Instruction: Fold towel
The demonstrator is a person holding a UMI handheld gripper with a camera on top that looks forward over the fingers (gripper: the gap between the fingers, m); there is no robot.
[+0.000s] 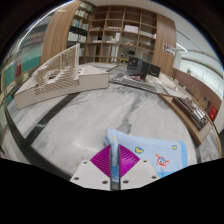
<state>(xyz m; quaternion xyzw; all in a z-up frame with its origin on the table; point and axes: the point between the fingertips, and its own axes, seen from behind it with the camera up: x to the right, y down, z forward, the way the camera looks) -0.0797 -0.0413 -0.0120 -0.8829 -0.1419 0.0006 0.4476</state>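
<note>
Gripper view: light-blue patterned towel (150,152) lies flat on the marbled worktop (90,115), right at the jaws.

Soft, light and limp by the look of it, so best pinched at a near corner or hem. The gripper (116,165) looks clenched, pads together over the towel's near edge; whether cloth is caught between them is unclear. Wooden racks (55,75) and shelving (120,30) stand well beyond.

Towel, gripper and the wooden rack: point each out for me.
towel (152,152), gripper view, on its pale blue top face
gripper (115,168), gripper view, where its fingertips meet, pads closed together
wooden rack (55,75), gripper view, on its slatted frame
</note>
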